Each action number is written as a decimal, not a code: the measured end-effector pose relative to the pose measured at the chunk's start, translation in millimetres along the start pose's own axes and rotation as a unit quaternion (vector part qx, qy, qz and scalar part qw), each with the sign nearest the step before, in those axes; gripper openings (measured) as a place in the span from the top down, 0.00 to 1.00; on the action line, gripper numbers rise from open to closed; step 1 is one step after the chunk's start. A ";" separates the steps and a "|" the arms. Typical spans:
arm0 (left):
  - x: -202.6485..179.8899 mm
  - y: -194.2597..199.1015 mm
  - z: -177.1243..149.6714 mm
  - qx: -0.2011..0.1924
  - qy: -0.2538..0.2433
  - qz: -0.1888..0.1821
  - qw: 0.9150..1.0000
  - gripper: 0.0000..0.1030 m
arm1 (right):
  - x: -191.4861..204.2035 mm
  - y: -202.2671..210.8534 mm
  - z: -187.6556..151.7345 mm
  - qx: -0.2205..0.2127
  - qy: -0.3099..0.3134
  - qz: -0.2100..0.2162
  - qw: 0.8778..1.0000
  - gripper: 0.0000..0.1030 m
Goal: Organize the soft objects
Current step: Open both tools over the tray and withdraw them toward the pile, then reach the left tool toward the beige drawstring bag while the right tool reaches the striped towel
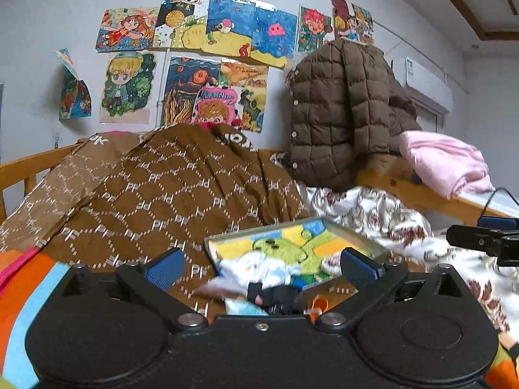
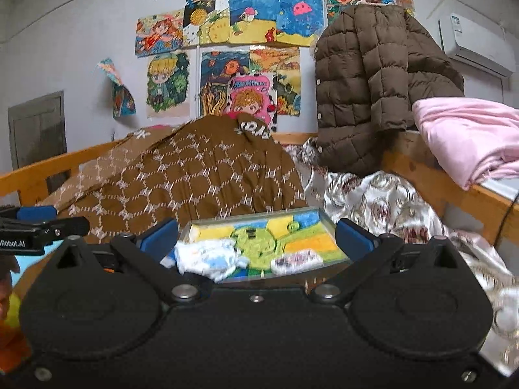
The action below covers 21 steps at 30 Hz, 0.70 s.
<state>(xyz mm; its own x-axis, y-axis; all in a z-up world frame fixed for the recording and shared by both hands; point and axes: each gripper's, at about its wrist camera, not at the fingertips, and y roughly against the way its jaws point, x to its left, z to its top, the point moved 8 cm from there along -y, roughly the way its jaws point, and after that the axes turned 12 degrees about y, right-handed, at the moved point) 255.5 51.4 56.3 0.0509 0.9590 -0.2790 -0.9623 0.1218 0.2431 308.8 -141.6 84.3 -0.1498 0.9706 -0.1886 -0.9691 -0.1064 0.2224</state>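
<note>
On a cluttered bed, both tools hover released over a shallow clear tray with a frog picture on its floor, where small folded cloths – a white-and-blue one on the near left, a patterned one on the near right – already lie. The right tool stands with its blue pads spread wide either side of the tray and nothing between them; the left tool is likewise spread and empty, just left of it. A brown patterned quilt rises behind, a silvery floral sheet to the right. The next grasp should likely come straight down on a cloth's thick middle – pinching an edge risks it unfolding or dragging the tray
</note>
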 end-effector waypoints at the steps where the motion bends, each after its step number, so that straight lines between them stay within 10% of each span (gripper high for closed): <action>1: 0.9 3.4 -4.5 0.003 -0.002 0.000 1.000 0.01 | 3.6 4.5 -7.5 0.004 -0.001 -0.001 1.000 0.00; 21: 17.2 33.2 -100.0 0.119 -0.065 0.011 0.991 0.01 | 55.7 49.5 -124.0 0.096 -0.026 -0.011 0.995 0.01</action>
<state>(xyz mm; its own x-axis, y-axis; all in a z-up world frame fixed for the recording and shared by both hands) 197.7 46.3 -33.3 0.0799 0.9849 -0.1538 -0.8740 0.1434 0.4643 228.2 -119.6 -33.8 -0.1144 0.9826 -0.1462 -0.9159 -0.0473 0.3986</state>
